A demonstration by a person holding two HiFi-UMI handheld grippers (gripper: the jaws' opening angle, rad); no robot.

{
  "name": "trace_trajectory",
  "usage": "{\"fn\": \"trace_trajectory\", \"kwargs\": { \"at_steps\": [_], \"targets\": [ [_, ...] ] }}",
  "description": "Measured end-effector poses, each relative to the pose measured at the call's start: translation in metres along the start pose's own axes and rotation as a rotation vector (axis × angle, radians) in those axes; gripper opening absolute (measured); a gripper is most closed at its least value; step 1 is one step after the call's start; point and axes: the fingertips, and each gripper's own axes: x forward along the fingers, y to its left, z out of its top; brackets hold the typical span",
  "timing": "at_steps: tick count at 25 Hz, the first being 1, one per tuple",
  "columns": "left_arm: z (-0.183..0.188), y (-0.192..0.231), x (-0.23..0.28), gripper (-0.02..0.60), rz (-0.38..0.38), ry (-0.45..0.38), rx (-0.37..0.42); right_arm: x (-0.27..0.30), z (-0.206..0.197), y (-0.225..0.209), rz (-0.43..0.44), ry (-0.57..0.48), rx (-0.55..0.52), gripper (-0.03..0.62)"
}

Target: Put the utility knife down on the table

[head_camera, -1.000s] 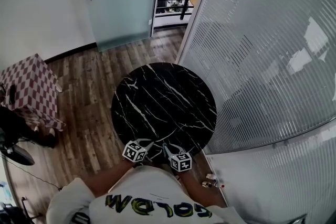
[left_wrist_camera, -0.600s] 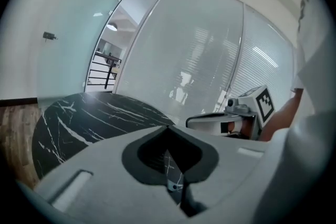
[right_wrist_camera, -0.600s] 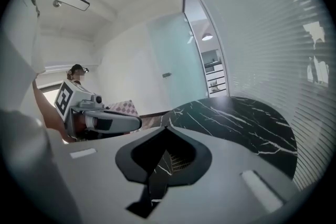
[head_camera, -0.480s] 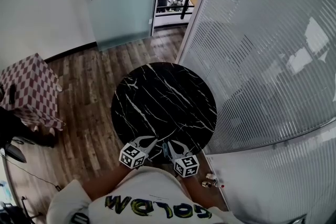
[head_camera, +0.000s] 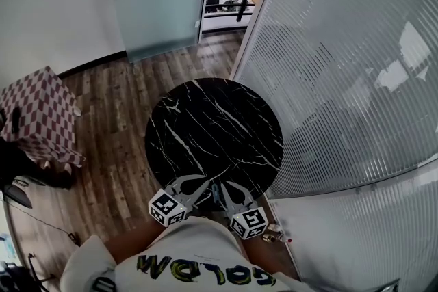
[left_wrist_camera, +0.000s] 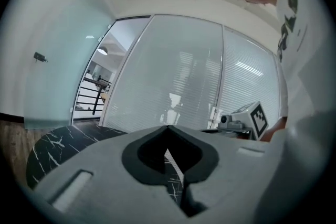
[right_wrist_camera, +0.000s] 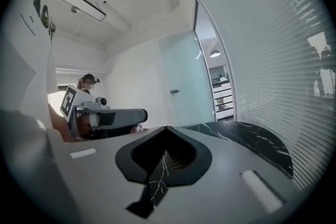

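Utility knife shows nowhere, perhaps hidden; left claw [head_camera: 192,181] and right claw [head_camera: 226,190] are both closed on nothing, desk [head_camera: 212,116] just ahead, seemingly idle.

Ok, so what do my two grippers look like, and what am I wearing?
The left claw and the right claw are pale grey plastic, with a dark-lined notch where the tips meet. Behind them, the left cube and the right cube are white with black square markers. Your top is white with yellow lettering.
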Motion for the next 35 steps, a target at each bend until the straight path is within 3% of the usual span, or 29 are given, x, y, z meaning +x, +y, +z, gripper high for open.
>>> {"fn": "trace_trajectory", "kwargs": {
  "at_steps": [5, 16, 35],
  "targets": [
    [0.035, -0.01, -0.008, 0.0, 0.005, -0.06, 0.011, -0.014, 0.031, 0.01, -0.032, -0.044, -0.064, 0.002],
    [0.085, -0.041, -0.025, 0.0, -0.024, -0.123, 0.074, -0.035, 0.092, 0.038, -0.004, -0.136, -0.099, 0.002],
    [0.092, -0.039, -0.035, 0.0, 0.002, -0.136, 0.082, -0.036, 0.103, 0.049, 0.01, -0.17, -0.095, 0.002]
  ]
}}
